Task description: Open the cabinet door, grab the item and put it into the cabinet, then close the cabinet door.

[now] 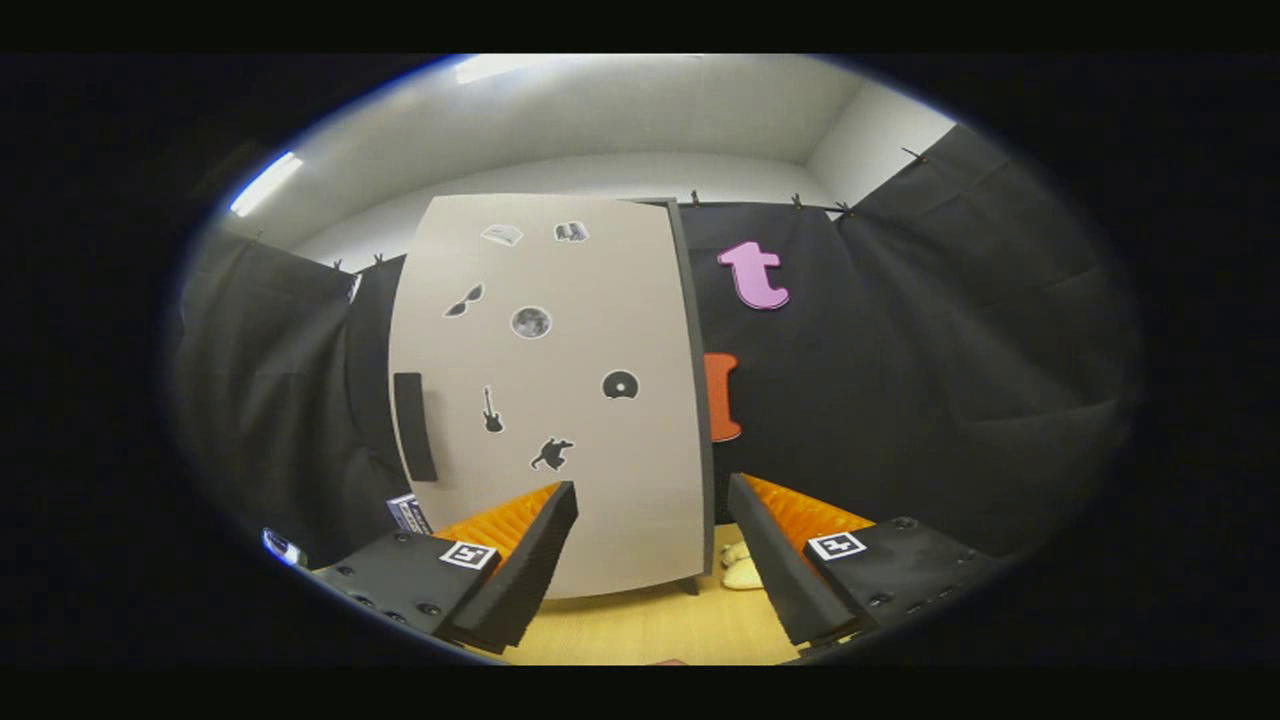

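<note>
Biggest thing ahead of me is the cabinet (560,400), a tall pale box standing on the wooden table (650,630) in front of the black cloth wall (900,400). Its door (600,480) faces me and looks closed, flat against the front, with a darker side panel showing along the right edge. A dark bar handle (414,426) sits upright on the door's left side, about halfway up. Small black stickers are scattered over the door: sunglasses, a guitar, a disc, a round badge, a figure lower down and two more near the top.

Above the cloth I see a plain white wall and ceiling with strip lights (265,183).

My gripper (652,545) is held just short of the cabinet, fingers spread wide with nothing between them but the door's lower part and bare table. The left finger overlaps the door's bottom left area in my view; I cannot tell whether it touches. The right finger sits to the right of the cabinet.

The item (741,567) lies on the table just beside the cabinet's lower right corner, pale yellow and soft-looking, partly hidden behind the right finger. I cannot make out what it is.

Left of the left finger, a small printed card (408,513) shows against the cloth.
</note>
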Action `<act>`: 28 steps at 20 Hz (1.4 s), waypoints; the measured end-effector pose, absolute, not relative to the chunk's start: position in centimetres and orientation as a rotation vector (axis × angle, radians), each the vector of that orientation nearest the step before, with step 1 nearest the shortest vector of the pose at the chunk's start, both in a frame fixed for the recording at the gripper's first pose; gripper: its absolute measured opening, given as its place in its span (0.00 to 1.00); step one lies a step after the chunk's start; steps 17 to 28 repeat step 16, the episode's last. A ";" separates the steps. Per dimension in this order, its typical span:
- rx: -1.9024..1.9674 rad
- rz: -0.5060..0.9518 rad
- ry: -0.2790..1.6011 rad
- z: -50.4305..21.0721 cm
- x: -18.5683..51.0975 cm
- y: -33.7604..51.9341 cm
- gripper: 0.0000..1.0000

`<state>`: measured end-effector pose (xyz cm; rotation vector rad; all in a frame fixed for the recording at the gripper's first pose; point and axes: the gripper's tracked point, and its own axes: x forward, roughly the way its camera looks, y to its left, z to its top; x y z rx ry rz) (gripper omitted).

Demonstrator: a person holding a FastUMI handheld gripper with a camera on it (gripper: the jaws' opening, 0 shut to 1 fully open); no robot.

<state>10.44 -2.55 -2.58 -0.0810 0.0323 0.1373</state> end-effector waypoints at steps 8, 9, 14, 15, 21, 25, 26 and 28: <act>-0.094 0.130 0.050 -1.9 7.2 -9.0 0.98; -0.095 0.128 0.053 -1.9 6.9 -9.5 0.98; -0.098 0.124 0.062 -2.1 5.4 -11.3 0.98; -0.096 0.122 0.062 -2.2 5.1 -11.6 0.98; -0.093 0.121 0.061 -2.3 4.7 -11.6 0.98; -0.093 0.121 0.061 -2.3 4.7 -11.6 0.98; -0.093 0.121 0.061 -2.3 4.7 -11.6 0.98; -0.093 0.121 0.061 -2.3 4.7 -11.6 0.98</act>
